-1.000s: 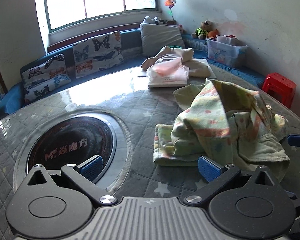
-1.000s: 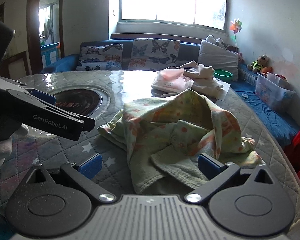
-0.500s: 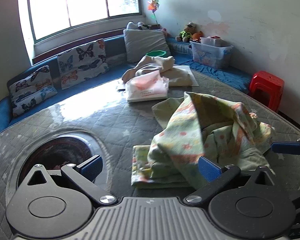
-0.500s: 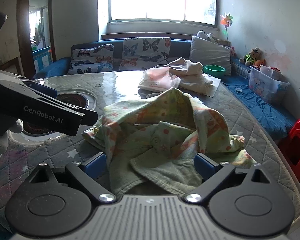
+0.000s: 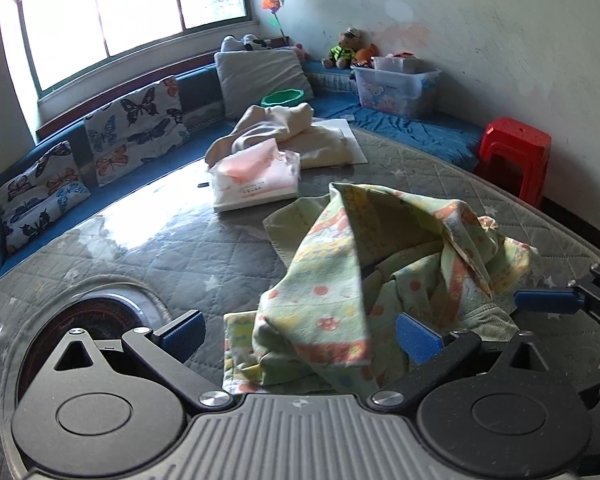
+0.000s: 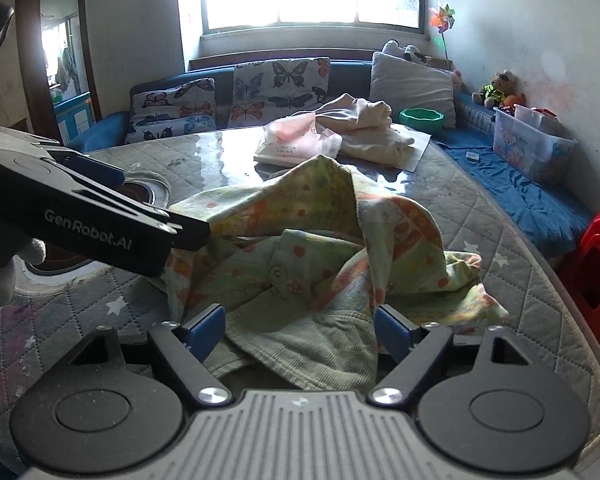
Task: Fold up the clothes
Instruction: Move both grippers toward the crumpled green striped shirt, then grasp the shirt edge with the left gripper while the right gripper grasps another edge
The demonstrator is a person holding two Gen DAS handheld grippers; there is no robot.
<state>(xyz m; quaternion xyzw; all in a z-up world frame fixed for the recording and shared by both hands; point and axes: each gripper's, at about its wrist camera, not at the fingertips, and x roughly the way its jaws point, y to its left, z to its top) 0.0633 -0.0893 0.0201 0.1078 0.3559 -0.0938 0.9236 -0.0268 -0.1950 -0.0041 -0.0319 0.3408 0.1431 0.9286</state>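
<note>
A crumpled green garment with orange and pink print point(image 5: 380, 264) lies heaped on the quilted grey table point(image 5: 188, 252); it fills the middle of the right wrist view point(image 6: 324, 248). My left gripper point(image 5: 300, 334) is open, its blue pads either side of the garment's near-left edge. My right gripper point(image 6: 300, 330) is open, its pads astride the garment's near ribbed hem. The left gripper shows from the side in the right wrist view point(image 6: 92, 216), and the right gripper's blue pad point(image 5: 548, 302) shows at the right edge of the left wrist view.
A pink plastic packet point(image 5: 256, 180) and cream clothes point(image 5: 284, 132) lie at the table's far side. A round dark inset point(image 5: 84, 320) sits in the table at left. A red stool point(image 5: 512, 156), a blue bench with cushions and a clear storage box point(image 5: 396, 84) lie beyond.
Both grippers have moved forward to the garment. The left one has swung right, away from the round inset. Both sets of jaws now straddle cloth.
</note>
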